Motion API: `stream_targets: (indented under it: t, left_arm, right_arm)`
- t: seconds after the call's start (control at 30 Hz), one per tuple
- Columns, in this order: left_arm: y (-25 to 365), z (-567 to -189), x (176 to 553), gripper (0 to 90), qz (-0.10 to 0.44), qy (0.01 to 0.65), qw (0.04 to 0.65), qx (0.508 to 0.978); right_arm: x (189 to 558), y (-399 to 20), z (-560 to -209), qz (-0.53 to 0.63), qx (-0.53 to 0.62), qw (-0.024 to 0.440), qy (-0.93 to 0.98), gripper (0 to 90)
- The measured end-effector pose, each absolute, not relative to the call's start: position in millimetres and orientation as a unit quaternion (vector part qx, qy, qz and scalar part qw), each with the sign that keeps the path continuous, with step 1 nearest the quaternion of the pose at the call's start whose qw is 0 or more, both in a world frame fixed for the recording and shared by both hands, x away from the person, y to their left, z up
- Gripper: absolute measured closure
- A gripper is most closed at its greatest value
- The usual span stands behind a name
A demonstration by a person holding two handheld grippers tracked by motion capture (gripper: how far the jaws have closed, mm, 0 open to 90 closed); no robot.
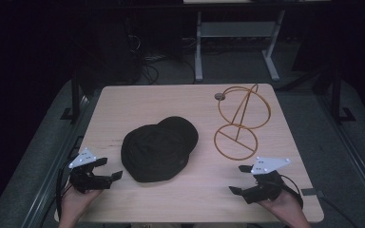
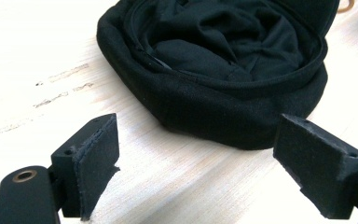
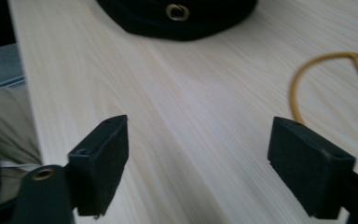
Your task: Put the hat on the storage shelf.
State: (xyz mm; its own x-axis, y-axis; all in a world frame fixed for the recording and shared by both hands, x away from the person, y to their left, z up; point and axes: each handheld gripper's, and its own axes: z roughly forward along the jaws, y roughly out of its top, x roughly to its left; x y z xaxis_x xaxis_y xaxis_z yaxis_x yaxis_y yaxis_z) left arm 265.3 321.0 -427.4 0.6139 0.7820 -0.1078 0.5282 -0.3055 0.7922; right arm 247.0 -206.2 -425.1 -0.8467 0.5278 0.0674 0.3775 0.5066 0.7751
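A black cap (image 1: 158, 149) lies upside down in the middle of the light wooden table (image 1: 138, 102). In the left gripper view its hollow lining (image 2: 223, 44) faces up, just beyond the jaws. My left gripper (image 1: 108, 169) sits at the table's front left, open, with bare wood between its jaws (image 2: 196, 158). A gold wire stand (image 1: 240, 123) of two rings rests at the right. My right gripper (image 1: 237, 179) is at the front right, open and holding nothing (image 3: 198, 154). The cap's rim with a brass eyelet (image 3: 177, 11) shows farther off, and the wire ring (image 3: 303, 74) curves in on the right.
A small round dark object (image 1: 219, 96) lies near the table's far edge beside the wire stand. Behind the table stand the white legs of another desk (image 1: 198, 47) and some cables on the floor. The room around is dark.
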Motion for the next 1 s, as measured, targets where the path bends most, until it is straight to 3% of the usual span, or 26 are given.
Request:
stream_targets:
  t: [1.0]
  left_arm:
    - [321, -430, 269, 13.4, 0.131, 0.416, 0.423, 0.794]
  right_arm:
    - [292, -99, -374, 0.382, 0.13, 0.056, 0.913, 20.6]
